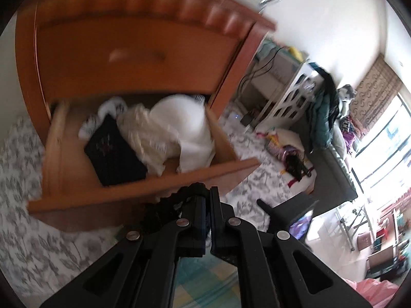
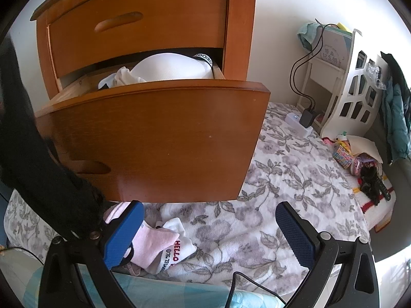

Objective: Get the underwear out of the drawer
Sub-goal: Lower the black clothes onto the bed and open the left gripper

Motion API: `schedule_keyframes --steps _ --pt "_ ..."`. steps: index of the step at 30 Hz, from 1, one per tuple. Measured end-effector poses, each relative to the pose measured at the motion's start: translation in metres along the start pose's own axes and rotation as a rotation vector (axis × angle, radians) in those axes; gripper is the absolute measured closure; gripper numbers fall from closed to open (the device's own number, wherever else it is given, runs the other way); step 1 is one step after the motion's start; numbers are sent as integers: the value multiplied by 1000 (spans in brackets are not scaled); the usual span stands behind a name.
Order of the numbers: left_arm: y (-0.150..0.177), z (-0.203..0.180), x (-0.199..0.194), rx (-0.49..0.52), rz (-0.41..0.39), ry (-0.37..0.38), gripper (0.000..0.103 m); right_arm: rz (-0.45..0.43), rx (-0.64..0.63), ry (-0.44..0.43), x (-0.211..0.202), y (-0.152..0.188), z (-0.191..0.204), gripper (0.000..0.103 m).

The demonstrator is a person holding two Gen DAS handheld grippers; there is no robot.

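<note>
Left claw clamped on black underwear just ahead of the drawer; right claw wide open, empty.

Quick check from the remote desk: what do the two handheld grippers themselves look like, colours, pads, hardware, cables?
Both are black plastic frames with round silver pivot bolts. The right gripper has blue textured pads and a black cable trailing beneath. The left gripper has dark pads.

My left gripper points steeply down, jaws pinched together on a black lacy garment. My right gripper tilts downward, jaws spread wide, empty.
</note>
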State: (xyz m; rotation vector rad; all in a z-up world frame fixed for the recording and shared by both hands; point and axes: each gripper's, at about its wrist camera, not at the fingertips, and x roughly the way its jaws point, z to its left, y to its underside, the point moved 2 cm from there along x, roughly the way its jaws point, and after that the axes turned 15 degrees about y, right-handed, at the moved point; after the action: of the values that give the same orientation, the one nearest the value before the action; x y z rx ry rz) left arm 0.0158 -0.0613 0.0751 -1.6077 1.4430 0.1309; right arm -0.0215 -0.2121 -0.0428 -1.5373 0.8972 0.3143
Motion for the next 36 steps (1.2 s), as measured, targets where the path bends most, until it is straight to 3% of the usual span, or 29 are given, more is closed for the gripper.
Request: schedule_keyframes --steps 7,15,26,36 --pt "29 34 46 -71 104 -70 101 2 -1 -2 1 1 0 0" --pt "44 58 64 -120 156 -107 101 8 -6 -3 3 2 2 0" --pt "14 29 45 -60 84 -13 101 9 -6 -4 4 2 1 0" --pt "-13 -15 6 69 -28 86 101 11 -6 -4 4 2 1 0"
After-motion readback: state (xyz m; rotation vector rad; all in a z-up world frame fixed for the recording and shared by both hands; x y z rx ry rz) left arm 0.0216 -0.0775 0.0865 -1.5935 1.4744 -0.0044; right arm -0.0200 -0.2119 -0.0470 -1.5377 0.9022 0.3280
